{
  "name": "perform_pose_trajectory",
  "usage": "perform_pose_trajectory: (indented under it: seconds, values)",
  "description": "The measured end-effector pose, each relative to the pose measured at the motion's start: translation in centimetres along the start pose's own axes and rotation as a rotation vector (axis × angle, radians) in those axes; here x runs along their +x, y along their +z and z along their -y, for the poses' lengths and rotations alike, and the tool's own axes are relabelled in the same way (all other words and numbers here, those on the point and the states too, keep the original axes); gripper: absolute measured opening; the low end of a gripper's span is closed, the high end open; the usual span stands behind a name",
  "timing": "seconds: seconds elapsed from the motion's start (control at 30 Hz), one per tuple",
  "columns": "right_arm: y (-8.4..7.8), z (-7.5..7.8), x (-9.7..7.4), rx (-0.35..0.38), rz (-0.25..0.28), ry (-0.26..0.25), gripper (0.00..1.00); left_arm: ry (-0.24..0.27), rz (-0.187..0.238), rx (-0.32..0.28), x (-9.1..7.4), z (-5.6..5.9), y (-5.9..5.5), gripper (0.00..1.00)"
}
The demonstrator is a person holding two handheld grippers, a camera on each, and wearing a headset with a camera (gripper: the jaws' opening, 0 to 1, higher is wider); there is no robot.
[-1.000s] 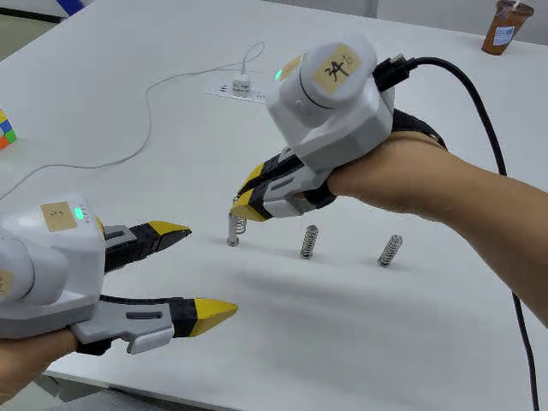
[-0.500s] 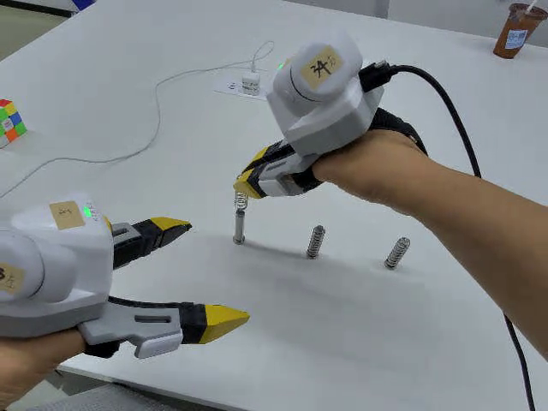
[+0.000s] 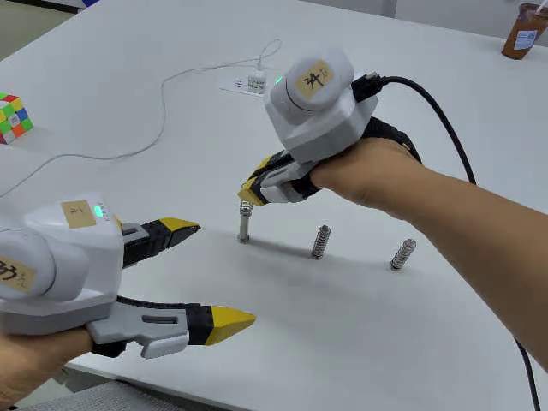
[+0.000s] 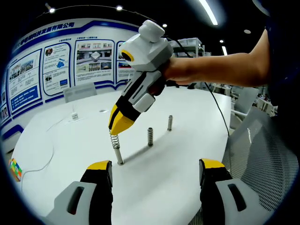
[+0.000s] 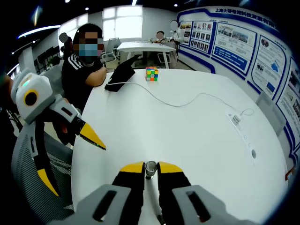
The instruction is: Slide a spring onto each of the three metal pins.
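Note:
My right gripper (image 3: 249, 196) is shut on a small spring (image 3: 246, 208) at the top of the leftmost metal pin (image 3: 245, 227), which stands upright on the white table (image 3: 360, 334). The spring (image 5: 150, 168) sits pinched between the yellow fingertips in the right gripper view. In the left gripper view the same spring (image 4: 114, 139) rides the upper end of that pin (image 4: 119, 155). Two more pins (image 3: 320, 241) (image 3: 402, 253) to the right each carry a spring. My left gripper (image 3: 214, 274) hovers open at the near left, holding nothing.
A colour cube (image 3: 13, 118) lies at the table's left edge. A white cable with a charger (image 3: 254, 81) runs across the far side, and a brown drink cup (image 3: 524, 30) stands at the far right. A person (image 5: 86, 65) sits beyond the table.
My right gripper has risen with the spring, so more of the left pin's shaft shows below it. The left gripper has stayed open in place.

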State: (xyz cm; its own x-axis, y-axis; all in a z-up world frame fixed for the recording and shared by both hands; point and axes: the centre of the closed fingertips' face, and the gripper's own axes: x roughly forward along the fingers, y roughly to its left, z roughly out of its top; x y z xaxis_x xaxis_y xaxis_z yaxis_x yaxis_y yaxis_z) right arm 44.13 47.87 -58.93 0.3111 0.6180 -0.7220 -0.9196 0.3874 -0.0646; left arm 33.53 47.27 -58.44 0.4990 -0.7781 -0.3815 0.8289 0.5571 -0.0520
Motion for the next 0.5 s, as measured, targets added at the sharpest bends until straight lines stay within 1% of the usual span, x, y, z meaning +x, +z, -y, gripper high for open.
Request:
perform_pose_trajectory:
  seconds: [0.23,0.3,0.5]
  values:
    - [-0.9,-0.4,0.8,0.011,-0.014,-0.002,0.11,-0.004,-0.005,0.004,0.0,0.2,-0.1,0.77]
    - [-1.4,-0.4,1.5,0.017,-0.021,0.000,0.11,-0.004,-0.007,0.005,0.0,0.3,-0.1,0.77]
    - [-2.0,-0.7,1.9,0.026,-0.034,0.001,0.11,-0.001,-0.007,0.003,-0.1,0.2,-0.1,0.76]
